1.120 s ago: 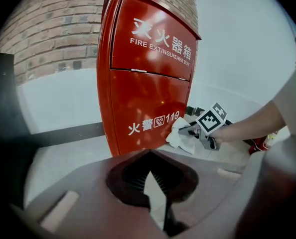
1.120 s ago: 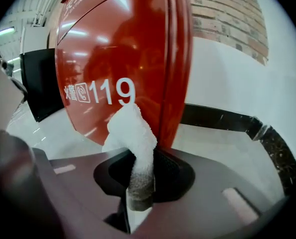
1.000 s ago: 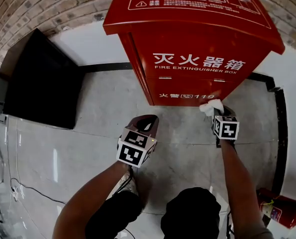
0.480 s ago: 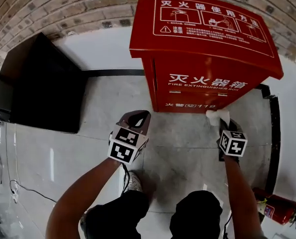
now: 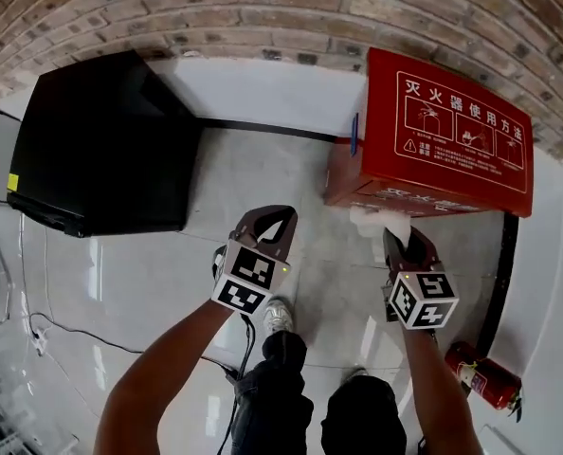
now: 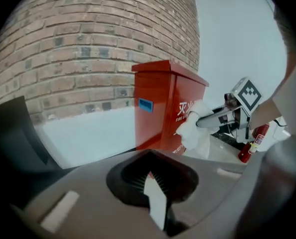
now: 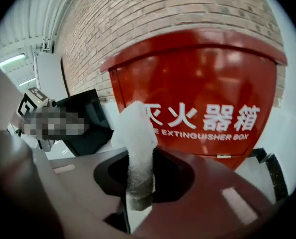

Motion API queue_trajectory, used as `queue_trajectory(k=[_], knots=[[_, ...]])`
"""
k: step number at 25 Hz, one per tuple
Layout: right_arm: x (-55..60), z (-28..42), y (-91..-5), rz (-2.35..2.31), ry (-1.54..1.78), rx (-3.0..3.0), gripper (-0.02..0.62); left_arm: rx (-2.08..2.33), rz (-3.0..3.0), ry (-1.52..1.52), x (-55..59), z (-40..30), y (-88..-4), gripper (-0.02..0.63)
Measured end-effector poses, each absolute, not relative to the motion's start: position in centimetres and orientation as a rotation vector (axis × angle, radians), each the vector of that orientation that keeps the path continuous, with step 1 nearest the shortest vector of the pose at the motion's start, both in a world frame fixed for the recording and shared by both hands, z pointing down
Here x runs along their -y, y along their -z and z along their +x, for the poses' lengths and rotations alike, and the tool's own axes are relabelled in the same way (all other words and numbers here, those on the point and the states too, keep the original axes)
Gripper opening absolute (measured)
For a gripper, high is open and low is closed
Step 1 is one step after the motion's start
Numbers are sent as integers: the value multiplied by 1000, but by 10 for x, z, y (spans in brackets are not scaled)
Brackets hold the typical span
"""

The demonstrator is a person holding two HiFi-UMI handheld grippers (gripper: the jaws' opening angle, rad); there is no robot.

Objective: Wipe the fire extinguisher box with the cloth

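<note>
A: Nearest first?

B: Left gripper (image 5: 267, 218), low and close in; shut tip to tip on nothing; idle, well apart from the work.

A: And the other side?

B: Right gripper (image 5: 398, 240), a little farther out; clamped tight on the white cloth (image 7: 135, 143); wad poking out past the jaw tips, up at the lower front of the fire extinguisher box (image 5: 433, 145); hard to call contact from the head view; looks touching in the left gripper view.

A: Anything else down there?

B: Small fire extinguisher (image 5: 485, 379) lying on the floor, off to the right; no part in this.

A: Whereabouts of the box?

B: Standing on the pale floor against the brick wall (image 5: 263, 8); black cabinet (image 5: 101, 154) to its left, apart.

A: Advice for the wipe?

B: Probably early in it; lead with the cloth, never the bare jaw tips, to spare the paint; press flat and sweep in overlapping passes across the lettered front, then the sloped lid; hold the clamp firm so as not to shed the wad; leave the left gripper clear, or steady the box if rocking.
</note>
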State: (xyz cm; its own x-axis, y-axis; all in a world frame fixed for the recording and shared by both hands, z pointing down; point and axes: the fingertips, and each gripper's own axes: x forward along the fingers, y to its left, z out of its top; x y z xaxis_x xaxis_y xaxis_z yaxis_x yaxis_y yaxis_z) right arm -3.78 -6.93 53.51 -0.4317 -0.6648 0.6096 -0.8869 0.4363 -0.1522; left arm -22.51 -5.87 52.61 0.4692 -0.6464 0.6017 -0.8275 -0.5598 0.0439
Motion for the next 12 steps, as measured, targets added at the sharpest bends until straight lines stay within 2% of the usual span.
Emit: queue_trajectory(k=[5,12], knots=[[76,-84,-489,1292,-666,2246,91,1244,2394,-749,68,-259,-479,0],[88,-117,-453,1332,-689,2291,91,1248,2385,-729,90,-269,-439,0]])
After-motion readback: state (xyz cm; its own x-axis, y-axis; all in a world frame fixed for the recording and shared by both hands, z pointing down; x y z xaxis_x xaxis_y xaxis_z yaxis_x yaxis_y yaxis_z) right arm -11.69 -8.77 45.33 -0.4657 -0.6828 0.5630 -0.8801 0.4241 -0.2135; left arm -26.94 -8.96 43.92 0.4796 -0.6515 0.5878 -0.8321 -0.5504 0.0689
